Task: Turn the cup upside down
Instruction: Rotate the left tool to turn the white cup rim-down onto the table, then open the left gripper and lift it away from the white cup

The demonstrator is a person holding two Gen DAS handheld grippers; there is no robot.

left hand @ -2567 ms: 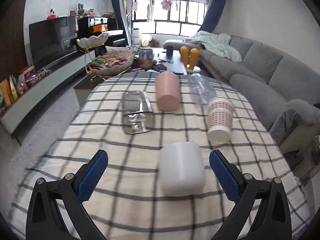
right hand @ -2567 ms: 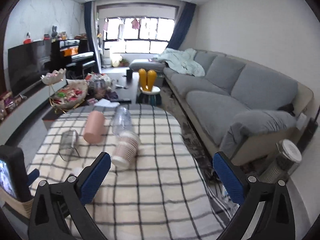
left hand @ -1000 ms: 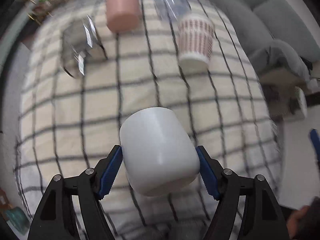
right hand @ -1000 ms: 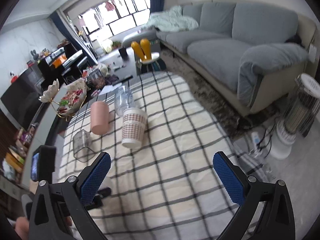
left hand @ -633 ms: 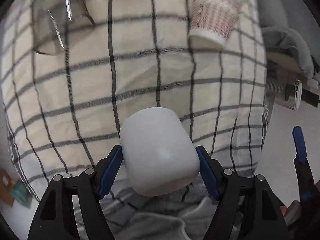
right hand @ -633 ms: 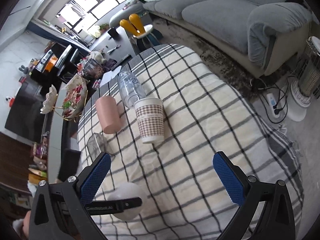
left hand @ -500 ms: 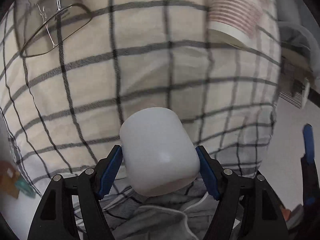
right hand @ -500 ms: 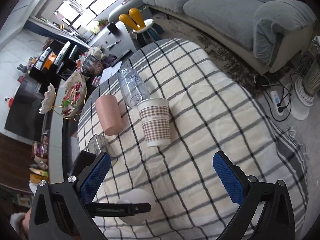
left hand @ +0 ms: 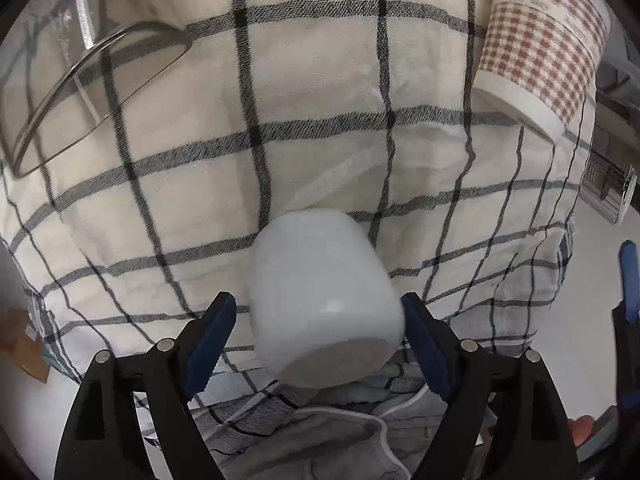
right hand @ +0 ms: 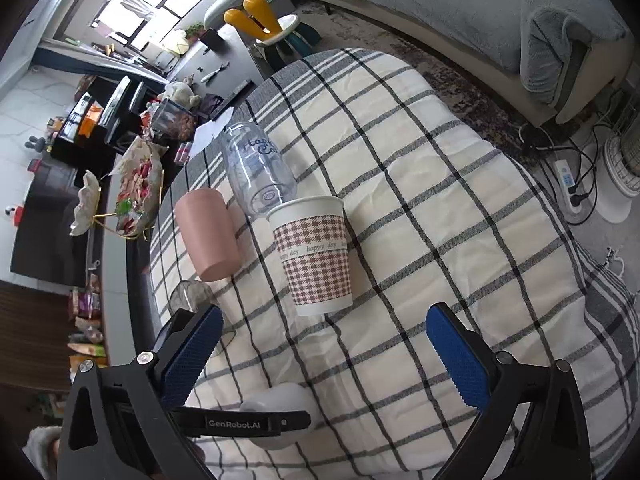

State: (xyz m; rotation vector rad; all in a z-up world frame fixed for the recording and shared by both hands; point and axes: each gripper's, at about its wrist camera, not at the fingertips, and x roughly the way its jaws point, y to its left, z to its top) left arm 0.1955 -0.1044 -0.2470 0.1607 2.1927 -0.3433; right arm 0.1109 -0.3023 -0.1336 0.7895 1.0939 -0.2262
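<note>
While right tongs (right hand: 322, 354) gape over checked table (right hand: 440, 200), left tongs (left hand: 320, 338) clamped on white cup (left hand: 322, 300), base nearest lens, checked paper cup (left hand: 544, 44) at 1 o'clock.

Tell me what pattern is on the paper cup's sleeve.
Brown-and-white houndstooth on the paper cup, clearest in the right wrist view.

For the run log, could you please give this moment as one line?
left gripper: shut on white cup, base toward camera, over checked tablecloth | right gripper: open, empty | flip: under way
</note>
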